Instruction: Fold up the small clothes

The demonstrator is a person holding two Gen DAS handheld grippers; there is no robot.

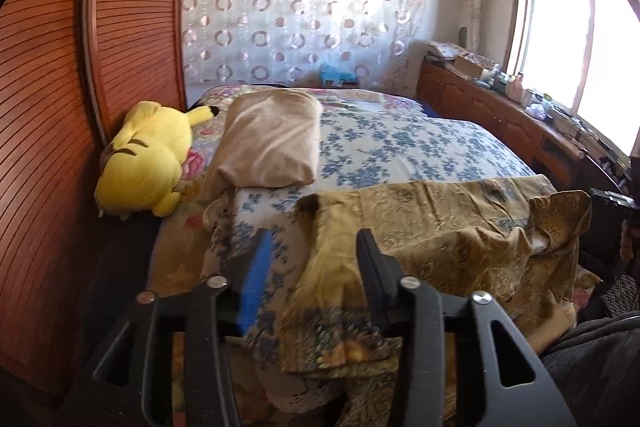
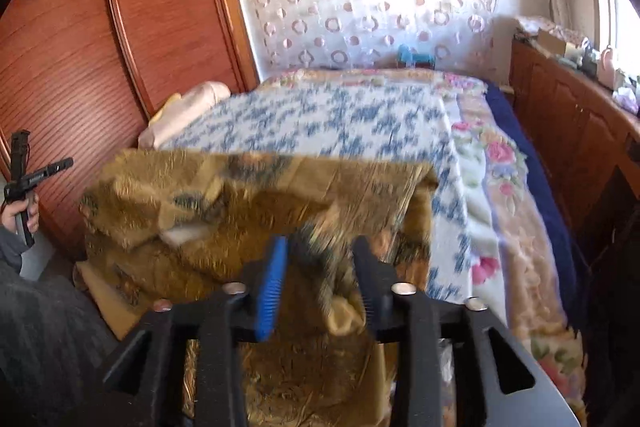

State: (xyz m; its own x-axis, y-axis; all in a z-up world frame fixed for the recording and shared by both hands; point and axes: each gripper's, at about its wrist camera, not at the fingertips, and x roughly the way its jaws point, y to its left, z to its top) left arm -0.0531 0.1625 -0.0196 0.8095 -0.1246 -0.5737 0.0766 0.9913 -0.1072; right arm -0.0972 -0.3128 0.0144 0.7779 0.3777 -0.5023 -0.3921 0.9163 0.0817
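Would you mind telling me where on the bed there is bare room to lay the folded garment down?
The blue-flowered sheet is bare between the beige pillow and the wooden cabinet, beyond the gold patterned garment. The wardrobe side is crowded by the pillow and the yellow plush toy. The near edge is taken up by the garment itself.

A golden-brown patterned garment (image 1: pixel 440 227) (image 2: pixel 248 203) with dark blue-grey patches lay crumpled across the near end of the bed, spread wide from left to right. Its far edge ran roughly straight, while a folded-over corner stood up at the right end in the left wrist view; the near part bunched into rumpled folds, with a paler yellowish flap hanging toward the near edge. A small white patch showed among the folds in the right wrist view.
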